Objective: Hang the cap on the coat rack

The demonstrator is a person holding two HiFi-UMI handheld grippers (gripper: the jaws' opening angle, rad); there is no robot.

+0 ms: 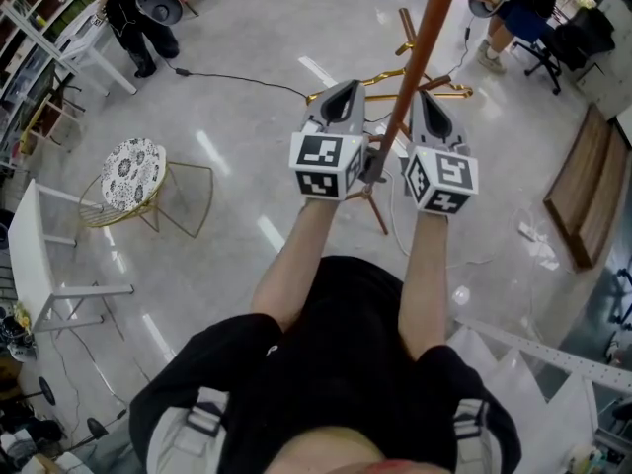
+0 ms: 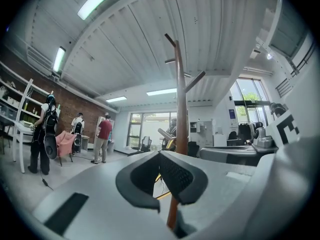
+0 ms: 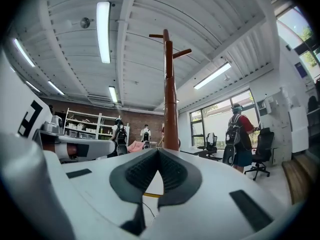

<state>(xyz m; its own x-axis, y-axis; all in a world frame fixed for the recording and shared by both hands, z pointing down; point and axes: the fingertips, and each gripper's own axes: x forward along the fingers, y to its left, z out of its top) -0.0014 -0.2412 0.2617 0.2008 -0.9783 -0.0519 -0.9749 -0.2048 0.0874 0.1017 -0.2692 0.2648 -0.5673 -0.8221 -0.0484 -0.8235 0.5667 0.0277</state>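
Both the left gripper (image 1: 345, 89) and the right gripper (image 1: 425, 99) are pinched together on nothing, flanking one coat rack (image 1: 418, 57) pole. Open floor (image 1: 247, 117) spreads beyond their tips.

place: probably a lab | cues: white shelving (image 3: 82, 126), office chair (image 3: 262, 151), strip light (image 3: 104, 31), polished floor (image 1: 247, 136)

Coat rack (image 1: 415, 62) top cropped at head view's 12 o'clock edge, lower pole masked by left gripper (image 2: 160, 154) and right gripper (image 3: 158, 151) in their own views; person at 11 o'clock (image 1: 138, 23) and person at 1 o'clock (image 1: 513, 18) cut by top edge.
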